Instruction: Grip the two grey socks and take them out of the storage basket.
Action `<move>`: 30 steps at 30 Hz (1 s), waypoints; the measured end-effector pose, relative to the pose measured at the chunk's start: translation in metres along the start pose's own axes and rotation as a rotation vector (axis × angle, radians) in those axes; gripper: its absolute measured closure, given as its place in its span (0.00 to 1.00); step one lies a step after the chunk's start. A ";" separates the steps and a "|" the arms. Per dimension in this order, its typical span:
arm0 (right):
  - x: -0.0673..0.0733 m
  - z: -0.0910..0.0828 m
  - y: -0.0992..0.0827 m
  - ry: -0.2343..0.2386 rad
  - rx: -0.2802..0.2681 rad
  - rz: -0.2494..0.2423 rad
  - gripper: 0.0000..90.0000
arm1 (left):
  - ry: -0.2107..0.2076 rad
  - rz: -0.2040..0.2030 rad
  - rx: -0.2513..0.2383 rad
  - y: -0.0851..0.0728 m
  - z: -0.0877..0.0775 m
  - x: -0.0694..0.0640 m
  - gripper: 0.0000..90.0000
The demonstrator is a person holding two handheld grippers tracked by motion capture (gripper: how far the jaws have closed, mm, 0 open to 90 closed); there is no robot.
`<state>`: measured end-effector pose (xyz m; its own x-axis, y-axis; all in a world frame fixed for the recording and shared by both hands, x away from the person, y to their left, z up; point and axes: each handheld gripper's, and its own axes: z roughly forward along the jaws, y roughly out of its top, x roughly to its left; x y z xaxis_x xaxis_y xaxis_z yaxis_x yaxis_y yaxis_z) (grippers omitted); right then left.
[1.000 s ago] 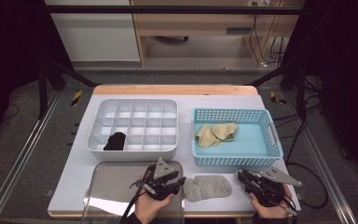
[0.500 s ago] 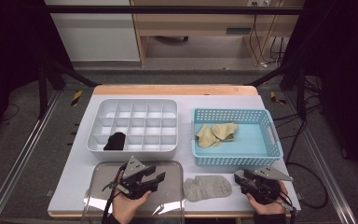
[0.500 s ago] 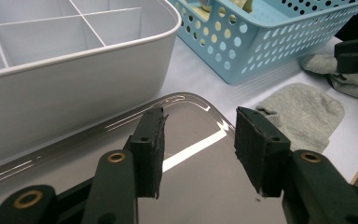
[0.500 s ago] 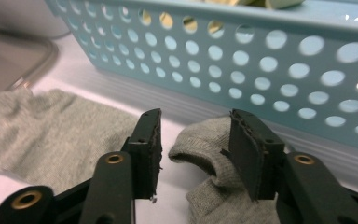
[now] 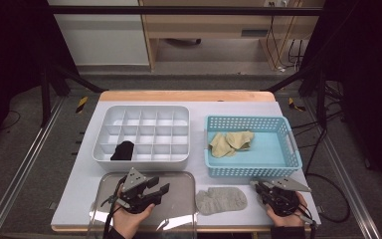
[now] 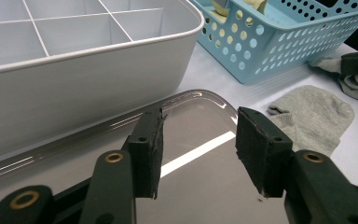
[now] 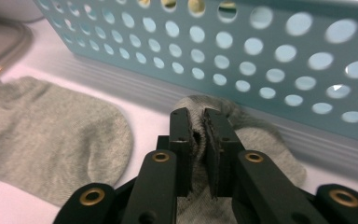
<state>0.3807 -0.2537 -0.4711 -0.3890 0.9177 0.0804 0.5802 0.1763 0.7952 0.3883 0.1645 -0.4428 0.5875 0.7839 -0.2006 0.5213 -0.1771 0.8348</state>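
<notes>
Grey sock [image 7: 242, 135] pinched between right fingers [image 7: 181, 140]

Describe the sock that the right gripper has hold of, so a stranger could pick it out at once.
Start at the blue basket on the right of the table. Just in front of its near wall lies a bunched grey sock, pinched between the jaws of the right gripper. The other grey sock lies flat and free to its left.

Bright lit table [image 5: 238, 107], dark surroundings — glare streak on tray [image 6: 200, 151].
</notes>
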 end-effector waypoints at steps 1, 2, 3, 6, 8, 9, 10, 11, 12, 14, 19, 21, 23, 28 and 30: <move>0.000 -0.003 0.001 0.003 -0.015 0.001 0.93 | 0.000 0.000 0.000 0.000 0.000 0.000 0.56; 0.001 -0.005 0.002 0.013 -0.026 0.000 0.93 | 0.000 -0.001 -0.003 0.000 0.000 0.001 0.56; 0.003 -0.009 0.005 0.028 -0.034 0.000 0.93 | -0.001 -0.001 -0.003 0.000 -0.001 0.001 0.56; 0.011 -0.016 0.011 0.081 -0.051 -0.001 0.92 | -0.001 -0.004 -0.008 0.000 -0.002 0.001 0.56; 0.020 -0.022 0.017 0.133 -0.073 -0.014 0.92 | -0.005 -0.005 -0.013 0.001 -0.003 0.001 0.56; 0.025 -0.024 0.020 0.155 -0.082 -0.027 0.92 | -0.007 -0.004 -0.015 0.001 -0.004 0.001 0.56; 0.030 -0.025 0.023 0.175 -0.085 -0.038 0.92 | -0.010 -0.005 -0.017 0.002 -0.004 0.000 0.56; 0.035 -0.026 0.026 0.197 -0.088 -0.049 0.92 | -0.013 -0.002 -0.018 0.002 -0.004 0.000 0.56; 0.039 -0.027 0.029 0.222 -0.091 -0.054 0.92 | -0.017 0.000 -0.018 0.002 -0.005 -0.001 0.56; 0.047 -0.025 0.033 0.272 -0.093 -0.061 0.92 | -0.024 0.005 -0.020 0.003 -0.005 -0.003 0.55; 0.066 -0.004 0.033 0.388 -0.056 -0.072 0.92 | -0.039 0.021 -0.014 0.002 -0.003 -0.008 0.55; 0.072 0.006 0.030 0.421 -0.029 -0.073 0.92 | -0.043 0.028 -0.007 0.002 -0.002 -0.009 0.55; 0.079 0.019 0.026 0.452 0.004 -0.075 0.92 | -0.046 0.031 -0.003 0.001 -0.001 -0.010 0.55; 0.085 0.036 0.017 0.460 0.051 -0.081 0.90 | -0.047 0.031 0.001 0.000 0.001 -0.010 0.55; 0.086 0.041 0.014 0.448 0.069 -0.095 0.88 | -0.049 0.034 0.003 0.000 0.001 -0.011 0.55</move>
<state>0.3848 -0.1578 -0.4774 -0.7048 0.6548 0.2729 0.5674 0.2895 0.7709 0.3828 0.1553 -0.4415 0.6343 0.7477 -0.1967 0.5022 -0.2050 0.8401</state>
